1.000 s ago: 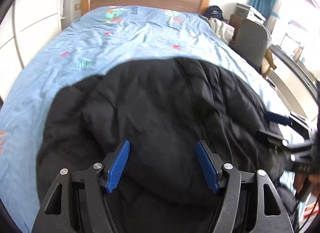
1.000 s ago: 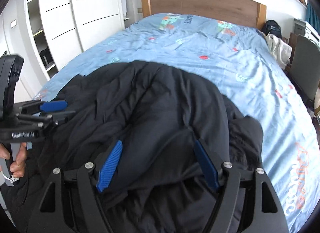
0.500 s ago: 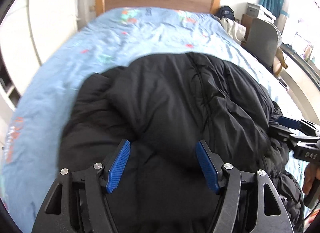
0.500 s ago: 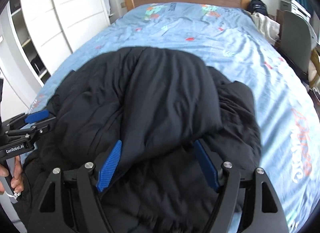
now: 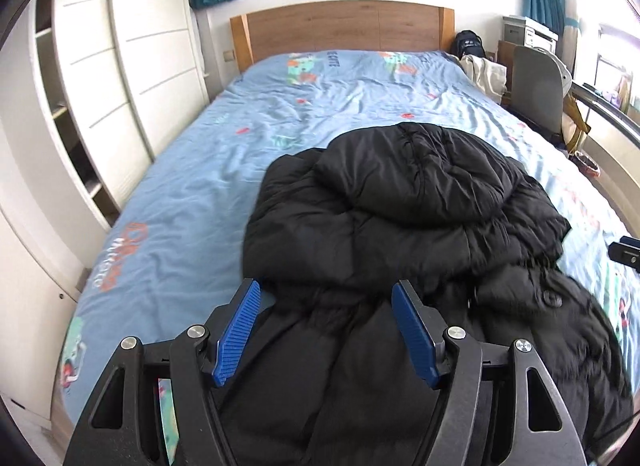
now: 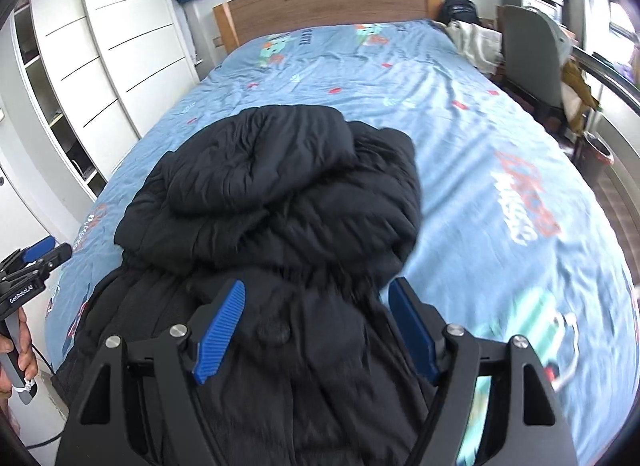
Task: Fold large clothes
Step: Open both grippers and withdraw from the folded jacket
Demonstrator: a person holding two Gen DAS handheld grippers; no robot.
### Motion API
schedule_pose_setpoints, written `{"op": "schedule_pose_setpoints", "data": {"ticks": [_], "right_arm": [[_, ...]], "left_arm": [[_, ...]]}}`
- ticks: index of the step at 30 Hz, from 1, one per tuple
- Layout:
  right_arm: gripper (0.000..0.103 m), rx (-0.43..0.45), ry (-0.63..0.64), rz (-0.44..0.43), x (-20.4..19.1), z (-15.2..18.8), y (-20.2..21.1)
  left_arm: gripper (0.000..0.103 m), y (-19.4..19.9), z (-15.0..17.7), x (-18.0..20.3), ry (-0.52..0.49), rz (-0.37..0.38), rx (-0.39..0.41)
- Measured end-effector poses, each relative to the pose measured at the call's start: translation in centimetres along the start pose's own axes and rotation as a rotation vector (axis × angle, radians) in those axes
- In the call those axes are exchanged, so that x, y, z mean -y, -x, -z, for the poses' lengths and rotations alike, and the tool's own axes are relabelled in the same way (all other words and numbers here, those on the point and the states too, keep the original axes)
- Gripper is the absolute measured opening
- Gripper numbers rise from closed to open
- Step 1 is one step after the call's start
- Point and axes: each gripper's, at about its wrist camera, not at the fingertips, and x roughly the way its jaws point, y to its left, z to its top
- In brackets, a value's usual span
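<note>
A black puffer jacket [image 5: 404, 225] lies bunched on the blue bed sheet [image 5: 192, 185], its hood folded back over the body. My left gripper [image 5: 326, 330] hovers above the jacket's near part, open, with no fabric pinched between the blue pads [image 5: 240, 330]. In the right wrist view the same jacket [image 6: 280, 201] fills the middle, a round button showing near the fingers. My right gripper [image 6: 316, 326] also stands open over it. The left gripper [image 6: 36, 262] shows at that view's left edge, with a hand [image 6: 20, 350] on its handle. The right gripper's tip [image 5: 624, 252] peeks in at the far right.
A wooden headboard [image 5: 340, 29] closes the far end of the bed. White wardrobe doors [image 5: 152, 65] run along the left. A grey chair [image 5: 536, 85], a bag and a pale cloth stand at the right, and a waste bin [image 6: 598, 153] sits by the window wall.
Both grippers have drawn back and risen from the jacket, which now looks smaller and farther off. Much more of the bed and wardrobe shows. Both sets of jaws stay equally wide.
</note>
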Motion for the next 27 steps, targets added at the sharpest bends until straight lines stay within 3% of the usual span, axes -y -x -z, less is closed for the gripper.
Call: {"op": "schedule_pose_setpoints", "data": {"ticks": [15, 27], "right_arm": [[0.074, 0.049, -0.153, 0.084, 5.5, 8.1, 9.3], [0.074, 0.082, -0.222, 0.113, 8.3, 11.6, 13.1]], "left_arm": [[0.068, 6.5, 5.8, -5.2, 0.010, -0.092, 0.029], [0.068, 8.8, 8.1, -7.6, 0.053, -0.123, 0.035]]}}
